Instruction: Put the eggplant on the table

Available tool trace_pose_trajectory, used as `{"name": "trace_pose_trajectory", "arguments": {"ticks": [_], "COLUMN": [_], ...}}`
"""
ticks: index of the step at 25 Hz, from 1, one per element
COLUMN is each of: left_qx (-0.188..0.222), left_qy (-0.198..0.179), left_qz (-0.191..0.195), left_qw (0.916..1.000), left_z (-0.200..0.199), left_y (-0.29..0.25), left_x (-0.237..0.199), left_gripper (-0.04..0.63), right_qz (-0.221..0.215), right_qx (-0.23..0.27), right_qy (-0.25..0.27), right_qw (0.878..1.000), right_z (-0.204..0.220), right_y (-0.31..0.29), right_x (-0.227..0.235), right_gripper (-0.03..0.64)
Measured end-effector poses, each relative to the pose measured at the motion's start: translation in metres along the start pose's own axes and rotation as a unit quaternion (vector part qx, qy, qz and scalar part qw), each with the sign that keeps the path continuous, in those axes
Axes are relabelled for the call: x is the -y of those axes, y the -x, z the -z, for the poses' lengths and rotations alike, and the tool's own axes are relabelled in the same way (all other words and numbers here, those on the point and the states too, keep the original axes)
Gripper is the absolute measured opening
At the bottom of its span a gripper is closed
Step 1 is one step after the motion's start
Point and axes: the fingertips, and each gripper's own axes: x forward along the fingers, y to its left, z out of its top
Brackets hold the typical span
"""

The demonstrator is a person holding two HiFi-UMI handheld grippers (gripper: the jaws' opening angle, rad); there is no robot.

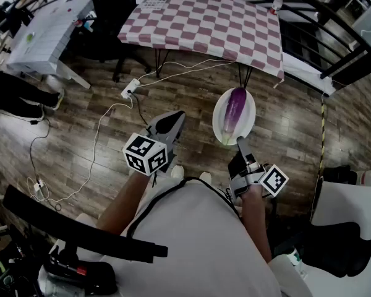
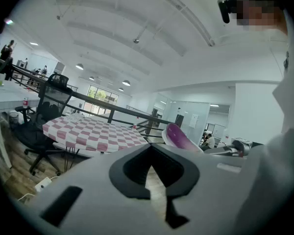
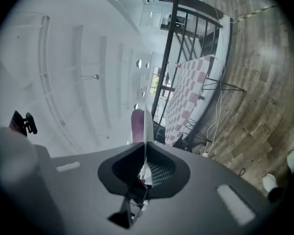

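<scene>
A purple eggplant [image 1: 235, 110] lies on a white oval plate [image 1: 249, 117] held over the wooden floor. My right gripper [image 1: 240, 142] is shut on the plate's near rim. In the right gripper view the plate [image 3: 145, 131] stands edge-on between the jaws, with the eggplant [image 3: 136, 125] against its left face. My left gripper [image 1: 172, 122] hangs to the left of the plate, shut, with nothing in it. The table [image 1: 204, 23] with a red-and-white checked cloth stands ahead, beyond the plate. The left gripper view shows the table [image 2: 88, 131] and the eggplant [image 2: 179, 137] to its right.
A black office chair [image 1: 111, 17] stands left of the table, beside a white desk [image 1: 43, 30]. A power strip with white cables [image 1: 130, 90] lies on the floor ahead of my left gripper. A black railing [image 1: 334, 17] runs behind the table.
</scene>
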Motion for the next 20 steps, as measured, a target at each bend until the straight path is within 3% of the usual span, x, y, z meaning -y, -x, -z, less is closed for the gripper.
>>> {"name": "trace_pose_trajectory", "arguments": {"ticks": [20], "left_qx": [-0.004], "left_qy": [0.003], "left_qz": [-0.006], "left_qw": [1.0000], "left_z": [0.000], "left_y": [-0.004], "left_x": [-0.016], "left_gripper": [0.003], "right_qz": [0.006], "right_qx": [-0.002], "right_qy": [-0.019], "right_qw": [1.000], "right_z": [-0.001], "right_y": [-0.014], "right_x": [0.004], "right_gripper": [0.026]}}
